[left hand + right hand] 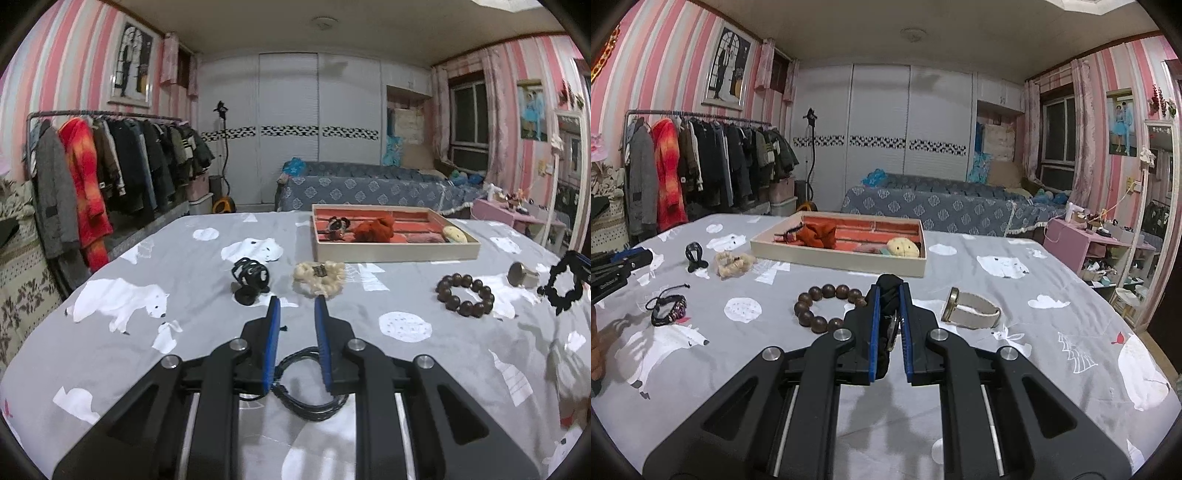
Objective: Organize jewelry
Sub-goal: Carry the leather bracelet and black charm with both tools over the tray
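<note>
Clearly the right gripper [889, 291] clamps what looks like a black scrunchie [888, 295]; left gripper [297, 301] gapes before the cream scrunchie [319, 277].

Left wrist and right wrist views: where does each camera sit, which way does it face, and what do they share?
Left wrist: behind the left gripper, low over the bed, facing the tray; its open fingers show, pointing at the cream scrunchie.
Right wrist: behind the right gripper, facing the tray from further right; its fingers grip a black scrunchie, and the left gripper shows at the left edge.
Shared: tray, wooden bead bracelet, cream scrunchie, watch.
</note>
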A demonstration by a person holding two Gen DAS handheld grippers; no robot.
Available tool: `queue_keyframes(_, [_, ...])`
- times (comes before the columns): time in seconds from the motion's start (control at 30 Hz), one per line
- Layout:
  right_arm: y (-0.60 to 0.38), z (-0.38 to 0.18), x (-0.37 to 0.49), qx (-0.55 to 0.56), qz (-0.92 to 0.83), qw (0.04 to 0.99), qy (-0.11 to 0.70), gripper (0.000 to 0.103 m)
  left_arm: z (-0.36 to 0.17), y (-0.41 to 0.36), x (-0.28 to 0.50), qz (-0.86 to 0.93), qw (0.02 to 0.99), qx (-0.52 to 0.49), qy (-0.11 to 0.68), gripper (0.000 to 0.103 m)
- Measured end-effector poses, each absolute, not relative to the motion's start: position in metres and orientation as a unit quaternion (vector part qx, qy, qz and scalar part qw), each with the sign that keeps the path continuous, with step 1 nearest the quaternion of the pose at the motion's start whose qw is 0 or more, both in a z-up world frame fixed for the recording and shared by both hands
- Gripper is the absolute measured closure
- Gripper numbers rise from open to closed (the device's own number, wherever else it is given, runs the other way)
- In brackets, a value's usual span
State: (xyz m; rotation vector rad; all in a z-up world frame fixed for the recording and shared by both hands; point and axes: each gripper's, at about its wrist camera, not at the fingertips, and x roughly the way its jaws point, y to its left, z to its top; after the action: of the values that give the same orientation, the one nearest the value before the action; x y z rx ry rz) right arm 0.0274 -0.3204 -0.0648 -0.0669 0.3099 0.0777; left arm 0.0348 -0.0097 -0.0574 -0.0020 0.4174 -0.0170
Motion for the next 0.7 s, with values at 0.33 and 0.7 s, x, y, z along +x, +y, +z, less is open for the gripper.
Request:
queue_keyframes(0.33, [-0.32, -0.065, 0.039, -0.026, 0.064, 0.981, 0.181, 0.092, -0.055, -0.016, 0.04, -0.004, 0.975, 0.014, 0.22, 0.084])
queue_keyframes(0.7, [-0.315, -0.016, 0.11, -0.02, 0.102, 0.981, 0.167, 0.092, 0.005, -0.036, 0.137, -0.053, 0.975, 0.006, 0.215, 0.084])
